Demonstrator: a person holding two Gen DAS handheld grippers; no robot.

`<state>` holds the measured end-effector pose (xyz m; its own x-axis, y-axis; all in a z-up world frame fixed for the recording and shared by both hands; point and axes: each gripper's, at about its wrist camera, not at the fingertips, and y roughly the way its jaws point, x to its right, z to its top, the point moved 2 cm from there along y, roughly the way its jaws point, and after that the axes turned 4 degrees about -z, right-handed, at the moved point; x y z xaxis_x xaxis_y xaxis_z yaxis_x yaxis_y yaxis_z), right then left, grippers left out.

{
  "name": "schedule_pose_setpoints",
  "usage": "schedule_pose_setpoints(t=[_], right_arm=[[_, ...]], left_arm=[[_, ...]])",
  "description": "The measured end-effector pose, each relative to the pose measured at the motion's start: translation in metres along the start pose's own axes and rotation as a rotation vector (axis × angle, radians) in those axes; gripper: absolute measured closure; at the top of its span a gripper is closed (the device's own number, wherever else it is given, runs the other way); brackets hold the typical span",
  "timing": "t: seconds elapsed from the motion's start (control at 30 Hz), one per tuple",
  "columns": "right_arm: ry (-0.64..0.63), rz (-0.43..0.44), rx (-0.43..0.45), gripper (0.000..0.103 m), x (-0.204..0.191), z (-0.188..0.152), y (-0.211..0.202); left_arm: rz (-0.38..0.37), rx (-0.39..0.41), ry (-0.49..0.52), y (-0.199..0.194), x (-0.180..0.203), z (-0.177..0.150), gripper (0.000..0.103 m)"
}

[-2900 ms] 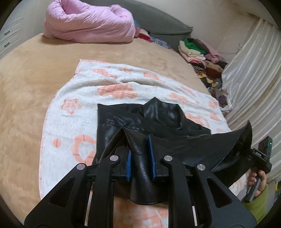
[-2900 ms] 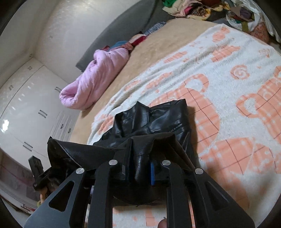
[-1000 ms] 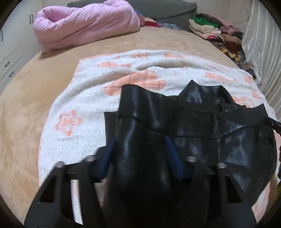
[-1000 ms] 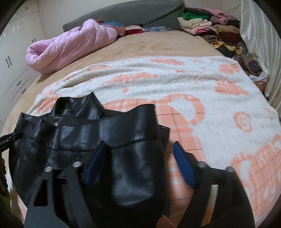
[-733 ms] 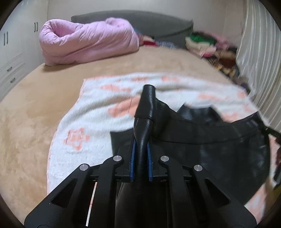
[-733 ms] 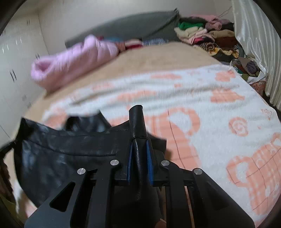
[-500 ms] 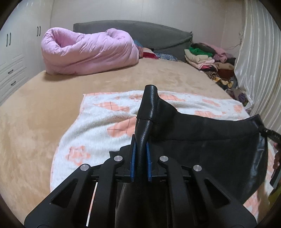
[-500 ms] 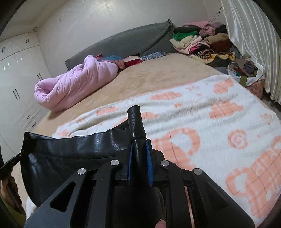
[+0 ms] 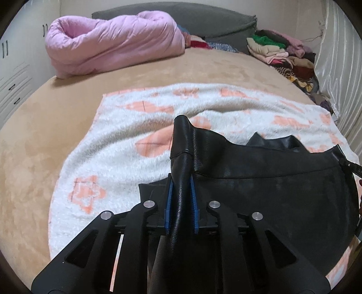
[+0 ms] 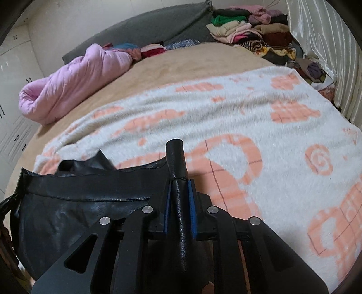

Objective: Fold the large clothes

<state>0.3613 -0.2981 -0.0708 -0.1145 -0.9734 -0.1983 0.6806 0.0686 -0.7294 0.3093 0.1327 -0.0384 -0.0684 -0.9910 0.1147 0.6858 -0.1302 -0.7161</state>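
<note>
Home bedroom. Wide bed under a tan plush cover [image 9: 67,126], a white fleece blanket with orange shapes [image 9: 126,144] spread on it. Rolled pink quilt [image 9: 113,43] against a grey padded headboard [image 9: 203,20]. Stacked folded clothes [image 10: 244,31] beside pale satin curtains [image 10: 325,45]. White wardrobe doors [image 10: 15,67].

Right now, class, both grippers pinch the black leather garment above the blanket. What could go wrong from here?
1. The black leather garment looks smooth; it might slip from the left gripper or the right gripper, since each pinches only a narrow fold.
2. The collar bunches behind the stretched edge, so lowering it onto the blanket may trap creases.
</note>
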Motion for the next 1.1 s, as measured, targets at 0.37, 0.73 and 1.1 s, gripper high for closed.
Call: schedule_pose_setpoints(t=[0.37, 0.73, 1.1], right_arm=[[-0.016, -0.034, -0.042, 0.068, -0.001, -0.006, 0.003], [0.032, 0.104, -0.026, 0.009, 0.026, -0.051, -0.068], [0.114, 0.215, -0.159, 0.008, 0.041, -0.103, -0.066]], left_arm=[[0.017, -0.04, -0.063, 0.012, -0.015, -0.013, 0.062], [-0.128, -0.022, -0.208, -0.041, -0.049, -0.037, 0.009], [-0.316, -0.142, -0.354, -0.03, -0.034, -0.086, 0.009]])
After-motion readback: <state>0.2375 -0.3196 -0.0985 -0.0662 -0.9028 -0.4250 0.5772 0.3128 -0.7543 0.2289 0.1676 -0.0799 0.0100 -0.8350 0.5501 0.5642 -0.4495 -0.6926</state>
